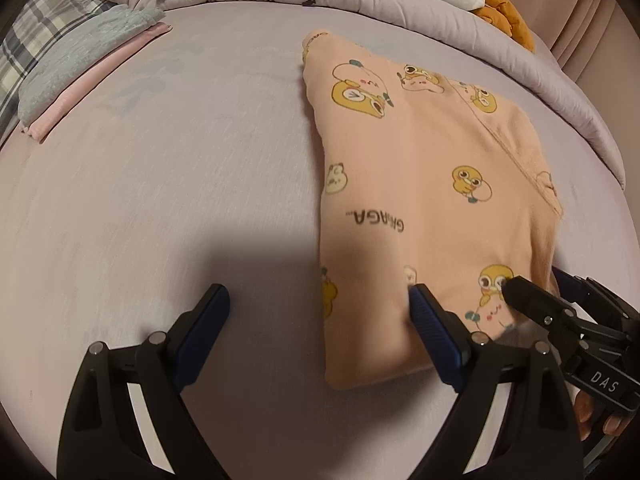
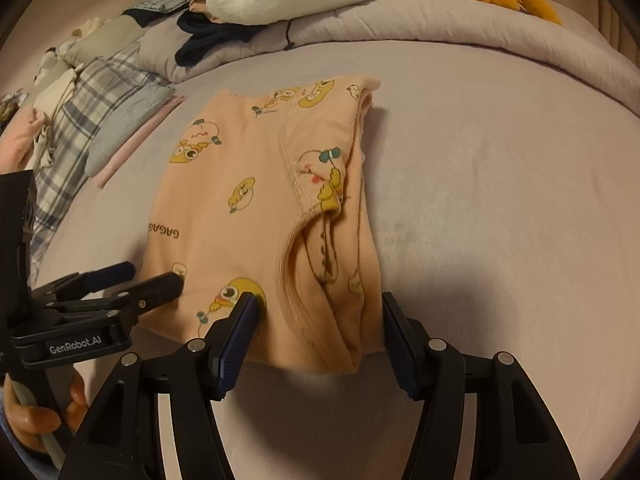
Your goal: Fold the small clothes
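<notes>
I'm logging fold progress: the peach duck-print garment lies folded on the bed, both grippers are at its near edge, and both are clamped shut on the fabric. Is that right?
Not quite. The peach garment does lie folded on the bed with both grippers at its near edge, but the left gripper and right gripper are open, jaws spread; each wrist view shows it.

Peach-orange cotton garment with yellow duck cartoon prints (image 1: 424,208) (image 2: 260,216) lies folded into a long rectangle, flat on the bed. Left wrist view: right of centre, running from upper middle to lower right. Right wrist view: centre-left, near edge at bottom. Black "GAGAGA" lettering reads upside down. Ribbed neckline seam and folded layers show along its right side.
</notes>
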### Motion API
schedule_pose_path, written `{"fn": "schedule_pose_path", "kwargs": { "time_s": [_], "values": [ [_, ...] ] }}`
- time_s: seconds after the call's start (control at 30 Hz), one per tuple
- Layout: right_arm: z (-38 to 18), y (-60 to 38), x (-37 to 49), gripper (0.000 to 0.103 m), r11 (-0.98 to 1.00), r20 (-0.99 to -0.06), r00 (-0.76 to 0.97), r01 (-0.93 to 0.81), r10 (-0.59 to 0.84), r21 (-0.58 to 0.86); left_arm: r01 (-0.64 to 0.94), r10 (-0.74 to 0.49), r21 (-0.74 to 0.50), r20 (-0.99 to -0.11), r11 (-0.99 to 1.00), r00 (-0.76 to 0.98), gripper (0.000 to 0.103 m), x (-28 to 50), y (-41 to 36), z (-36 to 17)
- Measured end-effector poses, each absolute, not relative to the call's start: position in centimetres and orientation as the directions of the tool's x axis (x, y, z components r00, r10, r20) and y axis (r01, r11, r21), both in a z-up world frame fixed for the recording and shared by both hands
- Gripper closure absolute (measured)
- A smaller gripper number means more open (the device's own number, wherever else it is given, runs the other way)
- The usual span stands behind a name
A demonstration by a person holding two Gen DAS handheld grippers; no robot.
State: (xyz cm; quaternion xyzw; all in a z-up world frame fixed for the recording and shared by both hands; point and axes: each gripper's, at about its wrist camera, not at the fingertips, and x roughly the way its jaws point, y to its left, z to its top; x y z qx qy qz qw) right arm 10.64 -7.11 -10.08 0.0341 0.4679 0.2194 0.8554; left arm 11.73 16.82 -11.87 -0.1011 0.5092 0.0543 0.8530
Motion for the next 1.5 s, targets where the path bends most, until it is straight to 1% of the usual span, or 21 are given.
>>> {"fn": "schedule_pose_path", "kwargs": {
  "time_s": [0.33,0.5,0.67,0.77,0.87,0.93,1.0,1.13,1.23,1.3,1.5],
  "values": [
    [-9.6,-7.7,7.8,0.042,0.898,-0.791,0.449,-0.340,0.415,0.278,-0.204,-0.024,-0.137,-0.879,0.969,0.476,0.013,8.5,16.3,-10.4],
    [-8.4,-7.3,5.3,0.042,0.882,-0.774,0.456,-0.381,0.440,0.277,-0.196,-0.030,-0.150,-0.859,0.969,0.511,0.013,6.0,15.5,-8.4],
    [-6.5,-6.6,2.8,0.041,0.877,-0.752,0.496,-0.424,0.433,0.226,-0.178,-0.033,-0.159,-0.827,0.971,0.561,0.013,3.5,14.6,-5.5],
    [-5.4,-6.5,1.5,0.029,0.889,-0.740,0.537,-0.422,0.406,0.181,-0.171,-0.015,-0.143,-0.809,0.975,0.587,0.012,1.8,13.9,-3.8],
    [-4.5,-6.8,0.9,0.029,0.886,-0.722,0.551,-0.422,0.418,0.191,-0.166,-0.011,-0.141,-0.792,0.976,0.610,0.010,0.5,13.5,-2.6],
    [-3.9,-7.0,0.3,0.029,0.888,-0.713,0.564,-0.420,0.416,0.187,-0.160,-0.009,-0.137,-0.785,0.977,0.619,0.004,-0.2,13.3,-1.9],
    [-3.4,-7.0,-0.3,0.025,0.893,-0.704,0.582,-0.418,0.406,0.169,-0.156,-0.001,-0.129,-0.774,0.979,0.633,0.001,-1.0,12.9,-1.2],
    [-2.3,-7.6,-1.4,0.017,0.893,-0.674,0.615,-0.419,0.410,0.161,-0.150,0.018,-0.106,-0.755,0.983,0.655,0.001,-2.0,12.2,0.0],
    [-1.5,-7.9,-2.4,0.010,0.896,-0.654,0.637,-0.415,0.409,0.157,-0.151,0.036,-0.088,-0.743,0.985,0.668,0.001,-2.6,11.9,0.8],
    [-0.9,-7.9,-2.8,0.001,0.896,-0.638,0.652,-0.418,0.409,0.148,-0.161,0.067,-0.058,-0.733,0.985,0.677,0.001,-2.8,11.7,1.4],
    [0.5,-8.1,-3.8,0.001,0.908,-0.597,0.704,-0.405,0.384,0.106,-0.221,0.174,0.028,-0.716,0.975,0.676,0.000,-3.3,11.3,2.5]
  ]
}}
